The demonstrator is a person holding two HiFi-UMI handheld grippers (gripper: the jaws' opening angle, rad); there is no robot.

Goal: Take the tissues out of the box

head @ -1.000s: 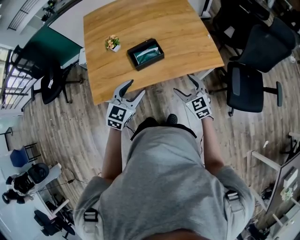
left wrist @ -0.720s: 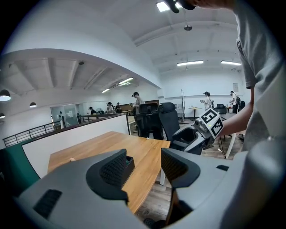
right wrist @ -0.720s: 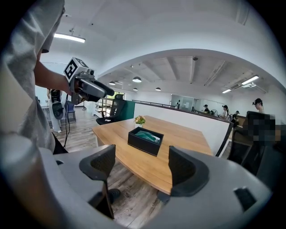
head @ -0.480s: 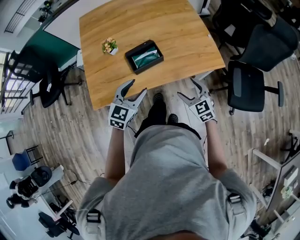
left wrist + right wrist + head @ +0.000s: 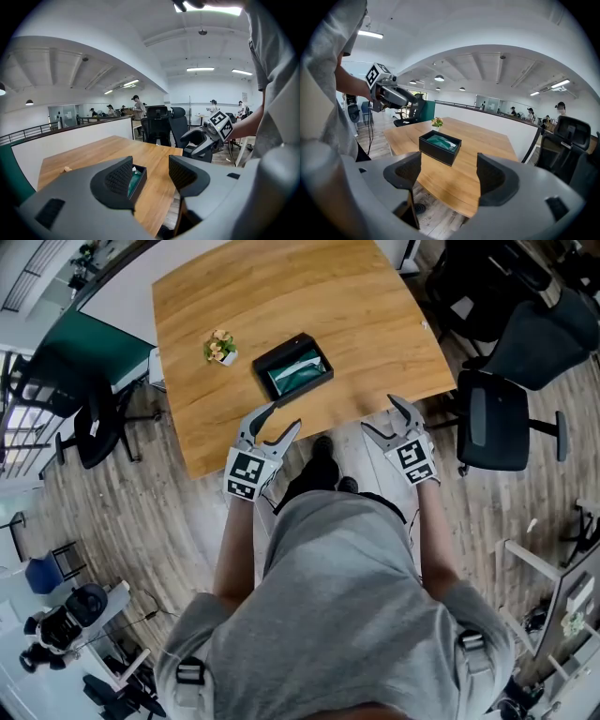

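Both grippers released, jaws apart, nothing between them. Left gripper (image 5: 284, 418) and right gripper (image 5: 380, 413) hover at the near edge of the wooden table (image 5: 281, 287), pointing toward it. Black box (image 5: 279, 349) sits open-topped on the table, with the green tissue pack (image 5: 300, 369) lying inside. Neither gripper touches the box. 1 small potted plant (image 5: 220, 345) stands near the box, on its left in the head view.

both grippers held out front, jaws spread
left gripper (image 5: 284, 415) and right gripper (image 5: 379, 412) sit side by side, well apart, on bare forearms (image 5: 234, 540) stretched forward; each pair of jaws gapes wide with nothing between.
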